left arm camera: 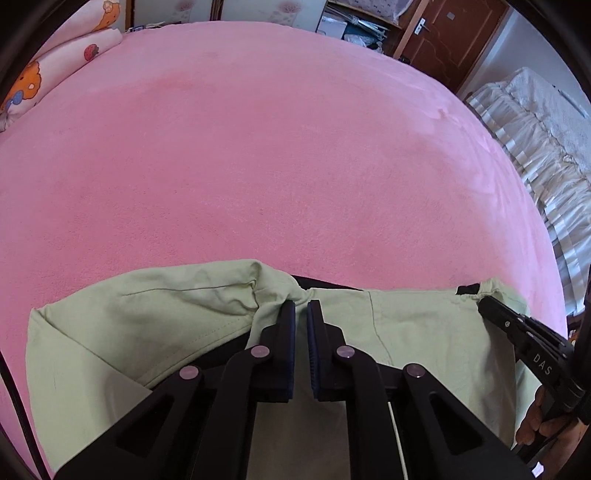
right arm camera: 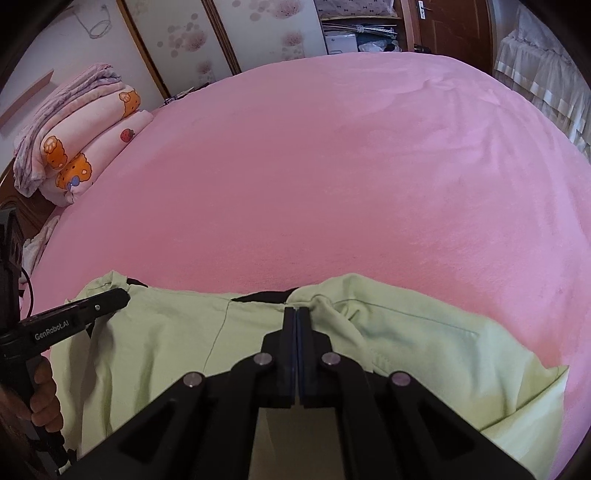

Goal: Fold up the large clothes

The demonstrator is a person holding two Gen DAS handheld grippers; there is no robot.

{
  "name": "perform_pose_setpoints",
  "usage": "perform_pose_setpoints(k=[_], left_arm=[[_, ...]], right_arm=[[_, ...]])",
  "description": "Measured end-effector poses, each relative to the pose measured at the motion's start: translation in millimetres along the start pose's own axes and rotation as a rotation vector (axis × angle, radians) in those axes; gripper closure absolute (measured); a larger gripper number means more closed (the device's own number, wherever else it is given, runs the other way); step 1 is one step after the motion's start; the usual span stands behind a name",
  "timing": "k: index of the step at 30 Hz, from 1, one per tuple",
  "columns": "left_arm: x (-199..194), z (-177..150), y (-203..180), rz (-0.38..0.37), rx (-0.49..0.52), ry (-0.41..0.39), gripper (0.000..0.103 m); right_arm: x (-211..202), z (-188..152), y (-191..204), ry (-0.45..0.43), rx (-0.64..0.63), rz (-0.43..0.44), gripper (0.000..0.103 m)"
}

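Bedroom, daylight; pink bedspread (left arm camera: 280,155) covering a wide bed and filling most of both wrist views.

- Far side: wooden door (left arm camera: 448,35), shelving with boxes and papers beside it, wall panels printed with pale flowers (right arm camera: 184,40).
- Right of the bed: white ruffled fabric (left arm camera: 546,147) with cream bands.
- Head of the bed, left: stack of folded bedding (right arm camera: 88,136) — pink with orange bear and strawberry prints, a lilac piece on top.
- Light green garment (left arm camera: 122,332): spread on the near edge of the bedspread, directly below both tools, a dark lining or neckband (right arm camera: 264,296) showing along its upper edge, seams running down the front, left portion rumpled into folds.
- Left gripper (left arm camera: 301,303): pointing steeply down at the garment's upper edge; only a narrow slit between the blue pads, bunched green cloth pinched at the tips.
- Right gripper (right arm camera: 296,309): same steep angle; pads pressed flat together, a gathered ridge of the green cloth caught at the tips.
- Cross views: right gripper seen at the right margin of the left view, tip on a far corner of the garment, hand (left arm camera: 541,421) on the handle; left gripper seen at the left margin of the right view, lettered body, tip at the opposite corner, hand (right arm camera: 44,387) below.
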State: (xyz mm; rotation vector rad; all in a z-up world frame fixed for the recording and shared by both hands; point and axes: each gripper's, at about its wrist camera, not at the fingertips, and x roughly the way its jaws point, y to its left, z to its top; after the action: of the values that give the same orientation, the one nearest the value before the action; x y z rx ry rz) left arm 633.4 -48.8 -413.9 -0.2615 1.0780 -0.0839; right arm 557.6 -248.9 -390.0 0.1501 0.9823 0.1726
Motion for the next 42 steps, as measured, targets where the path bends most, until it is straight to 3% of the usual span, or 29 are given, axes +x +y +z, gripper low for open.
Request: perform_pose_setpoints(k=[6,14,20,23,28,38,42], left_arm=[[11,2,8,-0.009,-0.019,0.009,0.1],[-29,-3,12,0.038,0.059,-0.031,0.1],[-32,-2,56,0.093,-0.022,-0.022,0.099],[-28,-3,81,0.102,-0.081,-0.011,0.099],[-25,-3,98,0.089,-0.099,-0.006,0.099],[-18,3,109,0.148,-0.063,0.004,0.099],[-20,2,122,0.121,-0.108,0.012,0.099]], right_arm=[[16,-4,-11,0.024,0.057,0.014,0.103],[-13,6,-12,-0.024,0.072,-0.001,0.103],[-11,10,-19,-0.02,0.076,-0.016,0.103],[-18,8,-38,-0.062,0.206,0.072,0.103],[-17,3,-65,-0.043,0.313,0.083,0.103],[5,4,-62,0.042,0.182,-0.063,0.103],[2,5,-70,0.063,0.177,-0.137,0.103]])
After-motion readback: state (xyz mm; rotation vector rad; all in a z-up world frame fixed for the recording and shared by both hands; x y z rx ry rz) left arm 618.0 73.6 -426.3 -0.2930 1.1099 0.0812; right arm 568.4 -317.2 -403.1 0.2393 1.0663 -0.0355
